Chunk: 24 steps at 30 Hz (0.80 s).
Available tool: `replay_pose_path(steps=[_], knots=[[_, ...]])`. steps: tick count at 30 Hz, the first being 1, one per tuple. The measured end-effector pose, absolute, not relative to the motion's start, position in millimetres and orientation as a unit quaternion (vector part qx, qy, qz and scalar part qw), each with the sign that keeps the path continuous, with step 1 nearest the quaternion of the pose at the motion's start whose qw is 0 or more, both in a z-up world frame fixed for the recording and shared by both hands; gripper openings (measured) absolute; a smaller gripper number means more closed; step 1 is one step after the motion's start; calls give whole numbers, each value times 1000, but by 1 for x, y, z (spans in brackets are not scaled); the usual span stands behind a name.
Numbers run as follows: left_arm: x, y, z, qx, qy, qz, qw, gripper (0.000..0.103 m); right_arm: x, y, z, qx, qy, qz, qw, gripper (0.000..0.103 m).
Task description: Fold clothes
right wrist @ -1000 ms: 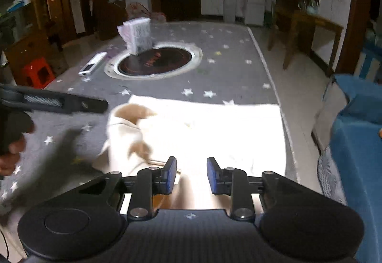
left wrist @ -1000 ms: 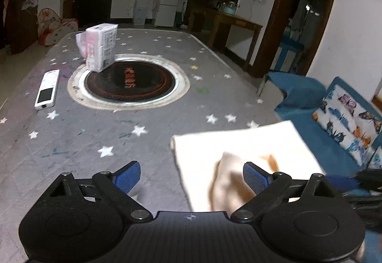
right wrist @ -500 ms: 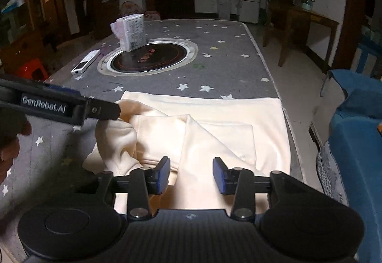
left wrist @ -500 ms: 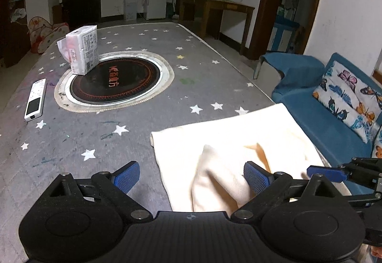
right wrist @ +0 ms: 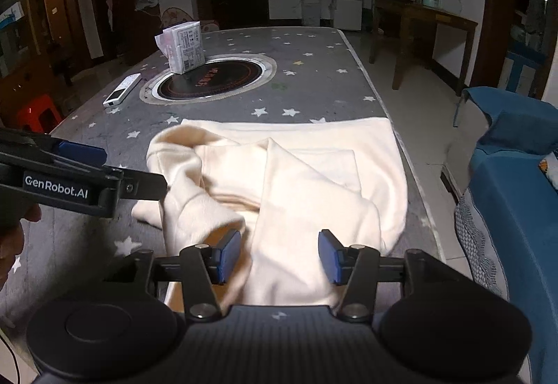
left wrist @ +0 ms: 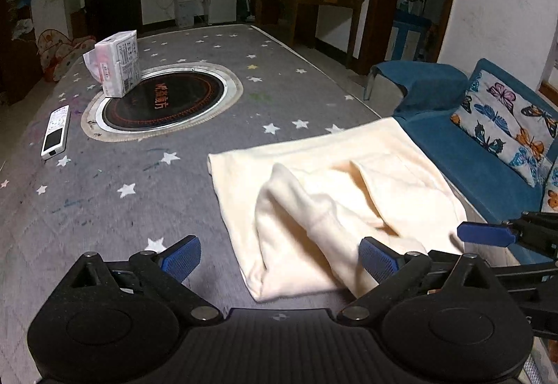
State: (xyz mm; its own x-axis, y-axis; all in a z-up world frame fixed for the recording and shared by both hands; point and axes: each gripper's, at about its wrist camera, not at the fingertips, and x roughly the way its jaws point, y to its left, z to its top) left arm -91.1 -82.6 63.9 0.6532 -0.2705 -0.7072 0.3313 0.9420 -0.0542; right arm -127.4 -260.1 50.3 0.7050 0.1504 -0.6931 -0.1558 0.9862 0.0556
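A cream garment (left wrist: 334,195) lies on the grey star-patterned table (left wrist: 139,181), partly folded, with both sleeves laid over its body; it also shows in the right wrist view (right wrist: 300,181). My left gripper (left wrist: 279,256) is open and empty, above the garment's near left edge. My right gripper (right wrist: 279,256) is open and empty, just above a folded sleeve at the garment's near edge. The left gripper's body (right wrist: 80,181) shows at the left of the right wrist view. A right gripper fingertip (left wrist: 486,233) shows at the right of the left wrist view.
A round induction cooktop (left wrist: 164,101) is set into the table, with a tissue pack (left wrist: 117,68) on its rim and a white remote (left wrist: 55,132) beside it. A blue sofa (left wrist: 488,153) with a butterfly cushion (left wrist: 505,119) stands along the table's right edge.
My right gripper has opened wide and let go of the sleeve, which now lies over the garment. Both grippers have drawn back a little towards the near edge.
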Motion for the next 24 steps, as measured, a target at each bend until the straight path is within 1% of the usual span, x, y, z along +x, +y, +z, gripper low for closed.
replay_pose_path(steps=[24], knots=[[-135, -96, 54, 67, 393, -172, 901, 100, -173, -260, 43, 17, 377, 69, 923, 54]])
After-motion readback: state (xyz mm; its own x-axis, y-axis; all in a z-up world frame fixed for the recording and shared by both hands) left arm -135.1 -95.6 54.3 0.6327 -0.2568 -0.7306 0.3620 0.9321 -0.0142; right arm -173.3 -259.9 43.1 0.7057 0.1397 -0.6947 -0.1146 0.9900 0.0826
